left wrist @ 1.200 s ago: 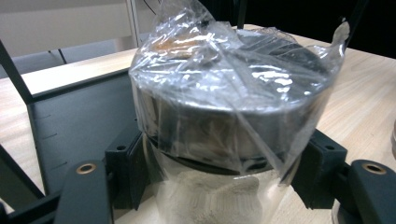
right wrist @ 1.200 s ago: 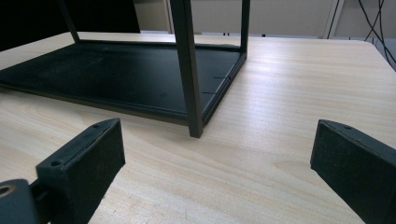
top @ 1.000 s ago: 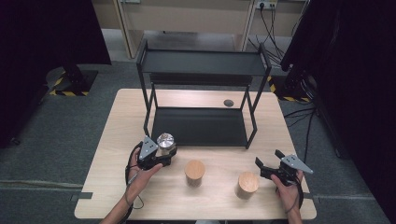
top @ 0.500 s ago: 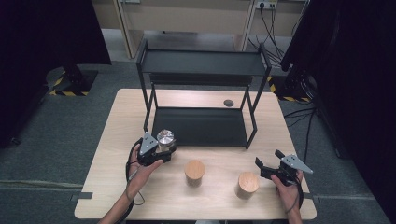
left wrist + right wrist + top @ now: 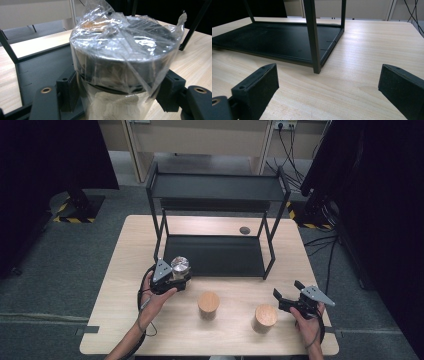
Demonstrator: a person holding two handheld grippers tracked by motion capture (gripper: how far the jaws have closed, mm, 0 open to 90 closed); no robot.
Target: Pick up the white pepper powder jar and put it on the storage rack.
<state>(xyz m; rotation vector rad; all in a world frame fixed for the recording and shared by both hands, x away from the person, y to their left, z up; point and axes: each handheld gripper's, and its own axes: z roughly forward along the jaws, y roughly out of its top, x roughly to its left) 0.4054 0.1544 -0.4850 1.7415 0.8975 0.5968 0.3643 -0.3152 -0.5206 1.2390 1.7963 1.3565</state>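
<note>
Left of centre in the high view: left gripper (image 5: 176, 279) clamped on a plastic-wrapped jar (image 5: 180, 265), held at the front left corner of the black rack (image 5: 215, 255). Pressed against both sides of the jar (image 5: 122, 57) in the left gripper view, jaws below the film-covered lid. Lower right: right gripper (image 5: 287, 299) spread wide and holding nothing, just right of a wooden-lidded canister (image 5: 264, 318). Second canister (image 5: 208, 305) mid-worktop (image 5: 130, 250).

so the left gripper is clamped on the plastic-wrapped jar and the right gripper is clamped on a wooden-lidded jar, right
Not quite. The left gripper is clamped on the plastic-wrapped jar, but the right gripper is open and holds nothing, as the right gripper view shows.
</note>
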